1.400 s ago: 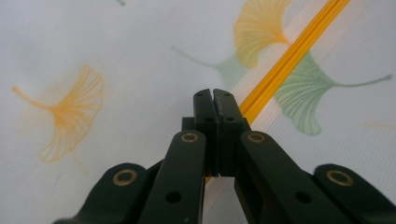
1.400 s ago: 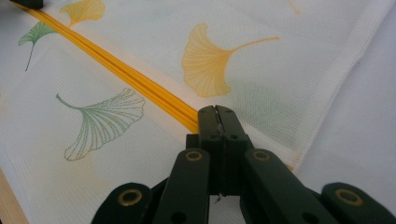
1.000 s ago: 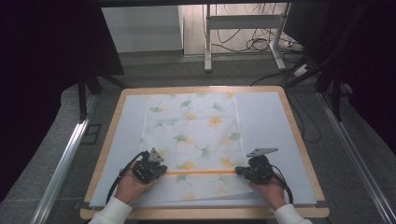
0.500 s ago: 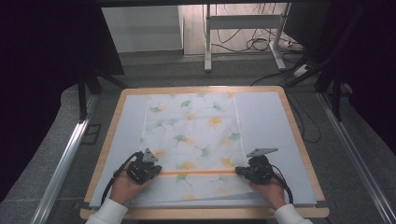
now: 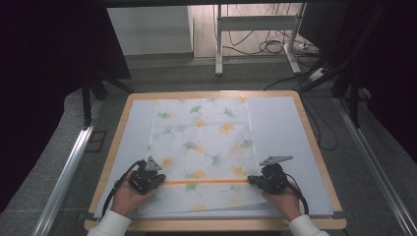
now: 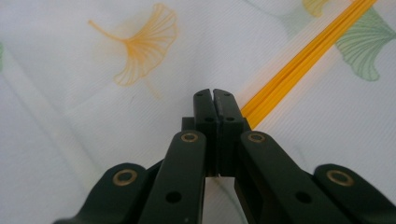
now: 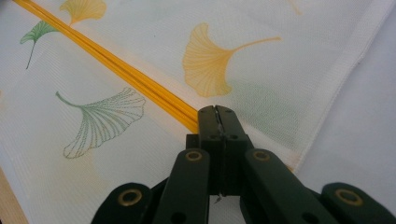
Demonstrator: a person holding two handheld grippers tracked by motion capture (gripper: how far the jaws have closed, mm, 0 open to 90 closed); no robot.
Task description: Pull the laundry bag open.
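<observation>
A white cloth (image 5: 201, 142) printed with yellow and green ginkgo leaves lies on the table, its near part folded along an orange stripe (image 5: 204, 182). My left gripper (image 5: 158, 180) is at the stripe's left end and my right gripper (image 5: 252, 181) at its right end. In the left gripper view the jaws (image 6: 214, 95) are pressed together where the stripe (image 6: 303, 56) ends. The right gripper view shows the same: the jaws (image 7: 216, 112) are shut on the cloth's edge at the end of the stripe (image 7: 116, 70).
The cloth rests on a white mat (image 5: 280, 132) inside the table's wooden rim (image 5: 314, 147). Beyond the table stand a metal frame (image 5: 255, 22) and loose cables (image 5: 265, 46) on the floor. Metal rails (image 5: 64, 172) run along both sides.
My left gripper has slid a little to the left along the stripe line. The right gripper has stayed in place.
</observation>
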